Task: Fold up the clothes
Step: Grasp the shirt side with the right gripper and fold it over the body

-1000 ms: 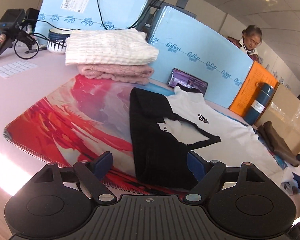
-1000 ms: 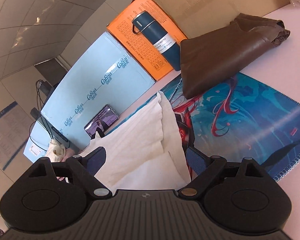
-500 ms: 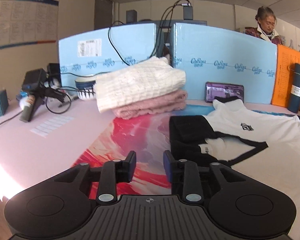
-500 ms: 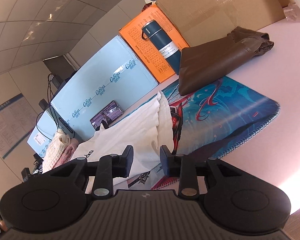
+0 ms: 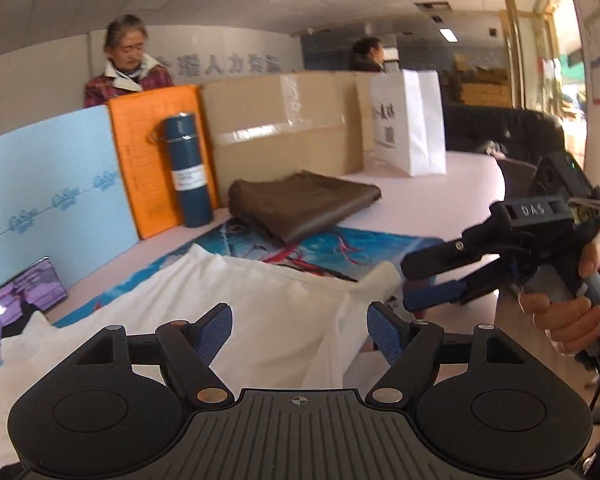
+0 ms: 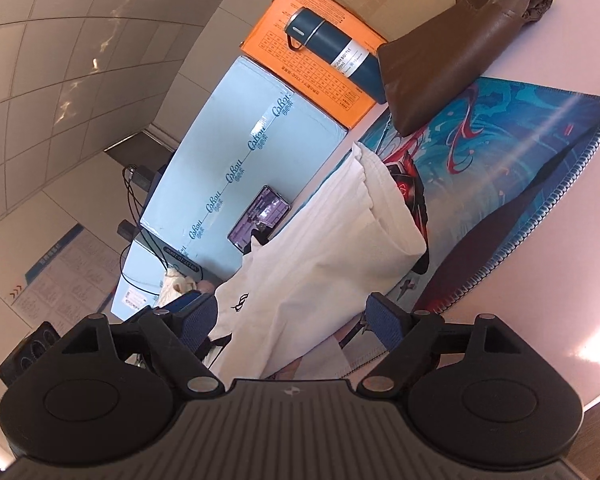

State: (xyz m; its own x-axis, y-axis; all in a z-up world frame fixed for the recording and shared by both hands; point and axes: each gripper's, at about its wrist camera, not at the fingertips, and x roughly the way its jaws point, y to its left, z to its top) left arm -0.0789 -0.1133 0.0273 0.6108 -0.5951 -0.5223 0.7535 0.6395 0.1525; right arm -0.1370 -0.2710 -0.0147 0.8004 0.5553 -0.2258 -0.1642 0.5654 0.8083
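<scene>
Swung away from the stacked sweaters, the left gripper (image 5: 300, 326) now faces the shirt's hem end, and both pairs of jaws are spreading after the pinch of half a second ago.

Nearest, the left gripper's blue pads (image 5: 214, 330) stand wide over the white T-shirt (image 5: 236, 300), cloth lying between them but not pressed. The right gripper (image 6: 288, 320) hangs just as wide above the same shirt's near edge, nothing clamped; from the left view it shows at the right, gripped by a hand (image 5: 568, 312). That shirt lies spread on the printed desk mat (image 6: 520, 152), its folded hem bunched toward the mat's blue end. Beyond it a folded brown garment (image 5: 300, 208) rests on the mat's far edge, beside a dark blue flask (image 5: 188, 176) standing against an orange board (image 5: 140, 160). A phone (image 5: 24, 296) leans on the pale blue foam panel (image 5: 44, 184).
</scene>
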